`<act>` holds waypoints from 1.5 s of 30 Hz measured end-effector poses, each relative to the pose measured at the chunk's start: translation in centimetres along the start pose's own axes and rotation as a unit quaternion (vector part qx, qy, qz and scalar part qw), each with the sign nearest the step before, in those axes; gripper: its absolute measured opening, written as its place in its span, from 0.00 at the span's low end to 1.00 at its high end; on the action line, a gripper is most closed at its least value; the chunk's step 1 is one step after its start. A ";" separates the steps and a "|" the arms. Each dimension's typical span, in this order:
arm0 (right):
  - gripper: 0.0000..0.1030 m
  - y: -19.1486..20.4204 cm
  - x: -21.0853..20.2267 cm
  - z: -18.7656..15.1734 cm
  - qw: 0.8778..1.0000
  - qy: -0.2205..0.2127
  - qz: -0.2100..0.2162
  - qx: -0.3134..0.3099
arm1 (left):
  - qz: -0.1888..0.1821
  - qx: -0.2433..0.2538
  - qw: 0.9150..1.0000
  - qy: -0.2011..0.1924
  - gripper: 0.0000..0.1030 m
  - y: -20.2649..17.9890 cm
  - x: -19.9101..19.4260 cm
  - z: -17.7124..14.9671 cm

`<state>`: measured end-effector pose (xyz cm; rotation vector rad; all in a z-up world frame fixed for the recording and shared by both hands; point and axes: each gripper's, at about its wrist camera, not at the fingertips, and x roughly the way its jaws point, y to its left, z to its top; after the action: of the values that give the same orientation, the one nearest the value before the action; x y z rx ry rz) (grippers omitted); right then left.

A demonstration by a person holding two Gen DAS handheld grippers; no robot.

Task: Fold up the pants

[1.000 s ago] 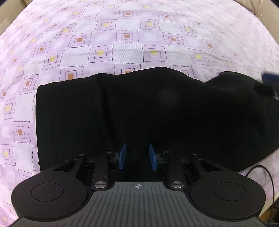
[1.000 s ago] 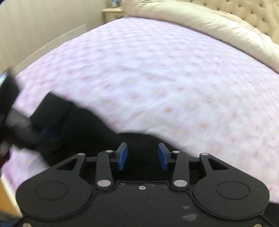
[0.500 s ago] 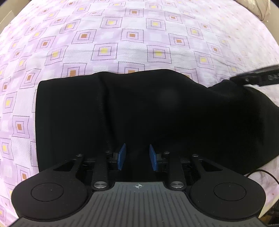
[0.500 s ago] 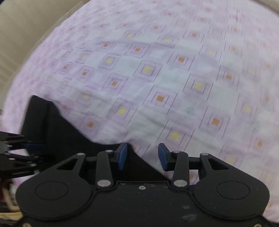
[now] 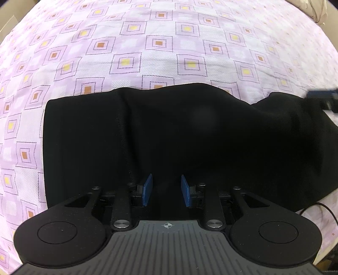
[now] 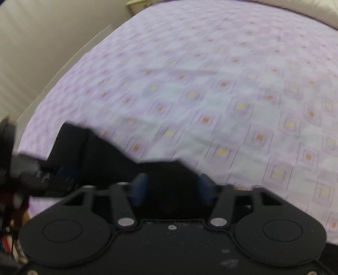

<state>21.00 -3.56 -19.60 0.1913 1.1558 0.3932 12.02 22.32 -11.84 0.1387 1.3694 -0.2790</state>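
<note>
Black pants (image 5: 179,137) lie folded in a wide band across the purple patterned bedsheet (image 5: 158,42). My left gripper (image 5: 165,190) is open and empty, its blue pads just above the pants' near edge. My right gripper (image 6: 172,190) is open and empty over the pants' right end (image 6: 164,175); that view is blurred. The right gripper shows at the far right of the left wrist view (image 5: 321,95). The left gripper shows at the left edge of the right wrist view (image 6: 31,177).
A cream duvet (image 6: 295,8) lies at the far end of the bed. A beige wall (image 6: 42,42) runs along the bed's left side. A thin black cable (image 5: 325,209) lies by the near right bed edge.
The right gripper's view swung up and back toward the bed's far end, with motion blur. The left gripper stayed over the pants' near edge, open throughout.
</note>
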 end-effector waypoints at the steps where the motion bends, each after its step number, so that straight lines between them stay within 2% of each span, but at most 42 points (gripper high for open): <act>1: 0.65 -0.7 0.6 0.8 1.000 0.007 0.006 0.007 | 0.000 0.000 1.000 -0.001 0.28 0.0 0.0 0.0; 3: 0.68 -1.2 2.1 1.7 0.999 0.047 0.018 0.007 | 0.001 -0.001 1.000 -0.003 0.28 0.0 0.0 -0.1; 6: 0.67 -1.8 5.0 2.6 0.994 0.105 0.041 -0.002 | 0.004 0.002 1.000 -0.006 0.28 -0.1 0.1 -0.3; 7: 0.43 -2.1 5.4 2.6 0.992 0.110 0.063 0.007 | 0.005 0.004 1.000 -0.007 0.28 -0.1 0.1 -0.4; 8: 0.28 -2.3 5.4 2.7 0.990 0.111 0.085 0.015 | 0.005 0.005 1.000 -0.008 0.28 -0.2 0.1 -0.4; 9: 0.24 -2.4 5.2 2.7 0.988 0.112 0.103 0.026 | 0.005 0.005 1.000 -0.008 0.28 -0.2 0.0 -0.4; 10: 0.20 -2.2 4.8 2.7 0.989 0.104 0.099 0.026 | 0.004 0.006 1.000 -0.010 0.28 -0.1 -0.1 -0.5; 13: 0.16 -0.2 2.1 1.9 0.996 0.057 0.065 -0.027 | 0.008 0.011 1.000 -0.013 0.25 -0.3 -0.8 -0.6; 15: 0.15 1.1 -0.5 0.7 0.997 0.026 0.044 -0.057 | 0.004 0.003 0.999 -0.036 0.24 -0.5 -2.7 -0.7; 19: 0.14 4.6 -4.2 -2.4 0.991 -0.014 0.007 -0.135 | -0.020 0.005 0.996 -0.090 0.24 -1.7 -6.0 0.8; 24: 0.13 7.2 -4.5 -5.9 0.980 -0.027 -0.040 -0.191 | -0.036 -0.013 0.993 -0.111 0.24 -3.1 -5.5 5.9; 26: 0.13 7.9 -4.4 -6.9 0.975 -0.028 -0.057 -0.211 | -0.038 -0.001 0.994 -0.107 0.24 -4.1 -4.4 7.8; 29: 0.13 8.3 -4.5 -7.8 0.972 -0.027 -0.064 -0.224 | -0.049 0.031 0.996 -0.062 0.24 -5.5 -2.0 9.2; 32: 0.15 8.5 -4.5 -8.2 0.974 -0.027 -0.062 -0.217 | -0.048 0.057 0.997 -0.012 0.24 -6.5 -0.2 8.1; 35: 0.35 7.9 -5.0 -8.0 0.980 -0.026 -0.050 -0.190 | -0.057 0.053 0.997 -0.025 0.24 -6.2 -0.7 5.9; 36: 0.55 7.7 -5.3 -7.8 0.982 -0.029 -0.045 -0.181 | -0.061 0.048 0.996 -0.032 0.24 -6.0 -1.1 5.5; 37: 0.64 7.5 -5.4 -7.1 0.984 -0.033 -0.039 -0.171 | -0.065 0.044 0.996 -0.038 0.24 -5.9 -1.4 5.1; 41: 0.64 6.0 -6.3 -6.2 0.991 -0.035 0.018 -0.127 | -0.071 0.028 0.996 -0.055 0.24 -6.1 -2.1 5.0; 45: 0.64 4.6 -6.2 -4.7 0.993 -0.029 0.063 -0.097 | -0.074 0.023 0.995 -0.055 0.24 -6.0 -2.0 5.2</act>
<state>13.59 -2.09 -14.57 0.1056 1.0433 0.6056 14.94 15.42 -8.43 0.0603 1.2652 -0.4361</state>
